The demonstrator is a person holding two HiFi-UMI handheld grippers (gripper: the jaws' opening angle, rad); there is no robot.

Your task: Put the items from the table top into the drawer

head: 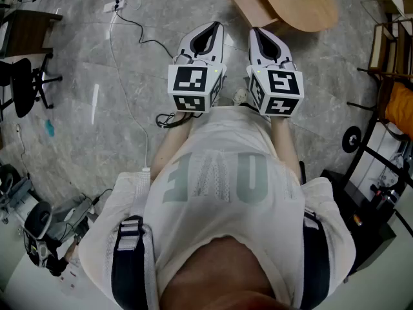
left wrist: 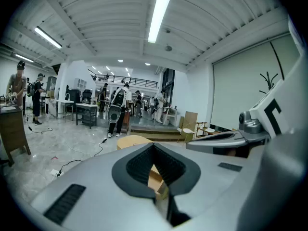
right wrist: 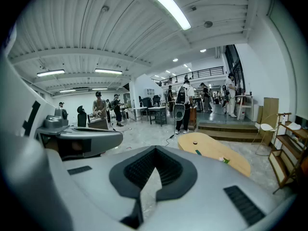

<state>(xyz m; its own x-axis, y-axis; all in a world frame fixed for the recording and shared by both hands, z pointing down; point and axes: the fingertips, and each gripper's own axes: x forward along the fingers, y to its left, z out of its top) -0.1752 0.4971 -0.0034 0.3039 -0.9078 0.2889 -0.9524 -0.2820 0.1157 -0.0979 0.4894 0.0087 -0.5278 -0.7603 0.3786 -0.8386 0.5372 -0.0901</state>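
Observation:
A light wooden oval table (head: 303, 8) stands ahead on the grey floor, with an open drawer (head: 248, 2) at its left side. In the right gripper view the table (right wrist: 216, 153) carries a small dark round item (right wrist: 195, 142), a green stick (right wrist: 198, 152) and a white-and-green item (right wrist: 224, 160). The person holds both grippers side by side at chest height, well short of the table. The left gripper (head: 213, 26) is shut with nothing in it, its jaws meeting in the left gripper view (left wrist: 154, 146). The right gripper (head: 255, 31) is likewise shut and empty (right wrist: 155, 149).
A power strip (head: 116, 5) and cables (head: 129, 108) lie on the floor at the left. A black chair (head: 22, 86) stands at the far left, a wooden rack (head: 387, 44) at the right. People and desks (left wrist: 115, 112) fill the hall beyond the table.

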